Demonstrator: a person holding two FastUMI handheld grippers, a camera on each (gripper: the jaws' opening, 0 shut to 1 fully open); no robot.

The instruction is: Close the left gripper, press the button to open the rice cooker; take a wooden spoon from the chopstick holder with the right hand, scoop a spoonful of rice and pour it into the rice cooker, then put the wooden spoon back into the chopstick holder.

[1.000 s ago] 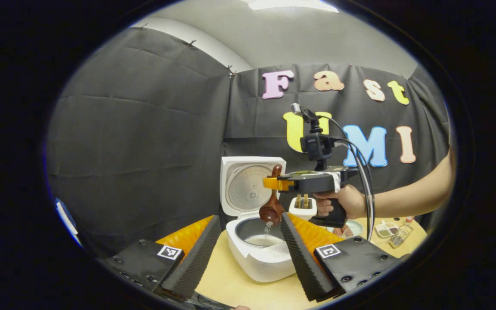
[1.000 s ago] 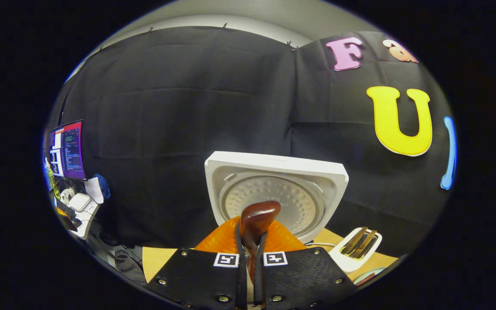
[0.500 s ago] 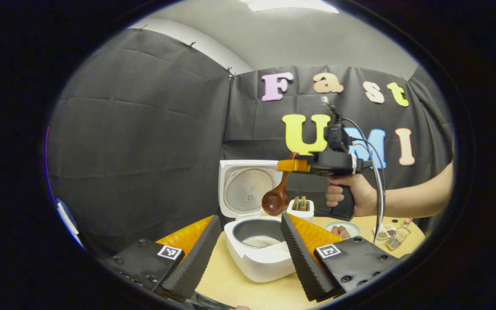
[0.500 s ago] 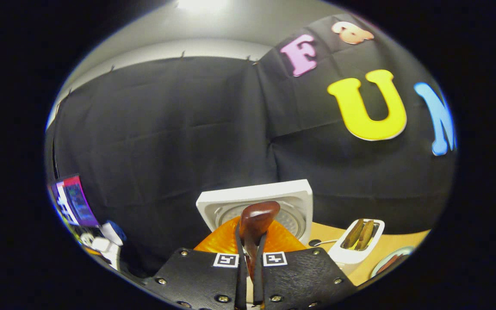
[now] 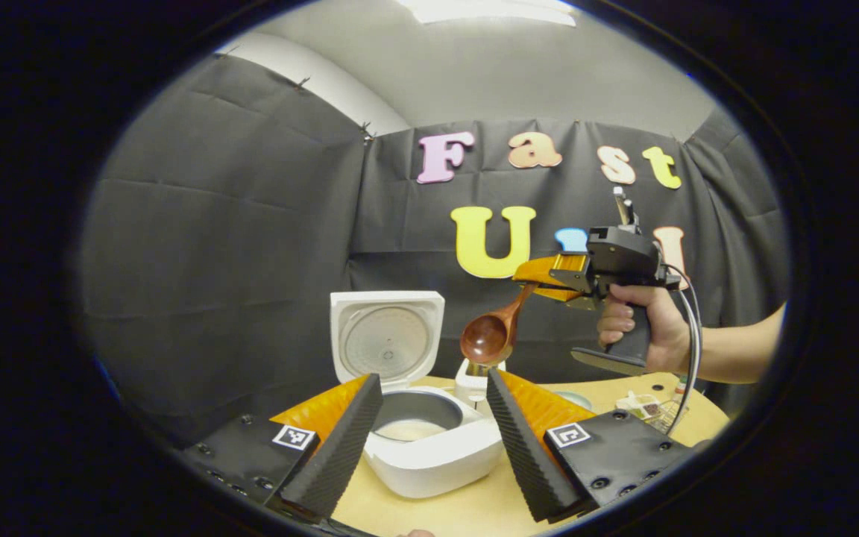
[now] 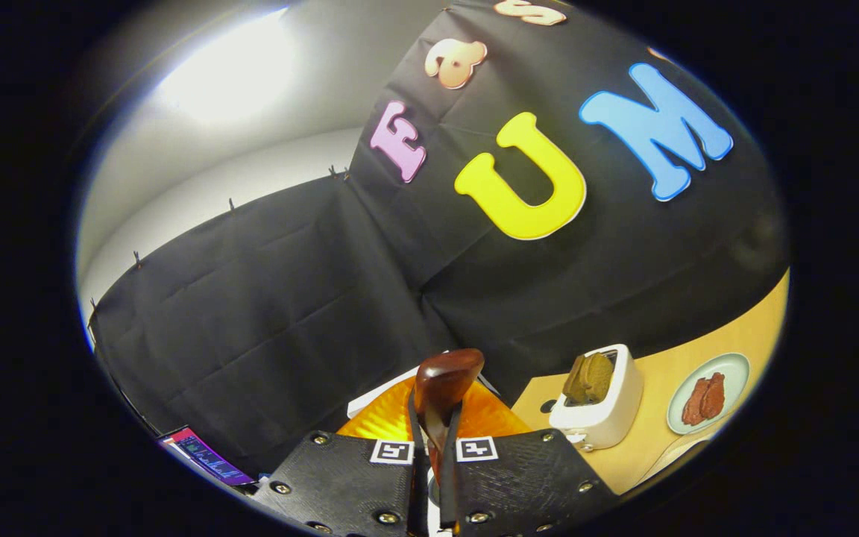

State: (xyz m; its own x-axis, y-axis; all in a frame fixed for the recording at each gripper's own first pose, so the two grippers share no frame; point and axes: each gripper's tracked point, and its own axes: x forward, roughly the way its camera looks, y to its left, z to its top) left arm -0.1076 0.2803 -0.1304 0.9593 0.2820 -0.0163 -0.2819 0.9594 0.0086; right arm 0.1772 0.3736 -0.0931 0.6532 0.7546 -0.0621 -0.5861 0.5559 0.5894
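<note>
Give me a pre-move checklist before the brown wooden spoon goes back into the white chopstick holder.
1. Right gripper clamped on the brown wooden spoon: ok.
2. Spoon bowl emptied of rice: ok, nothing visible in it.
3. White rice cooker open with rice in the pot: ok.
4. White chopstick holder upright on the table: ok.
5. Free slot in the holder: cannot tell.
6. Left gripper open, off to the side of the spoon: ok.
</note>
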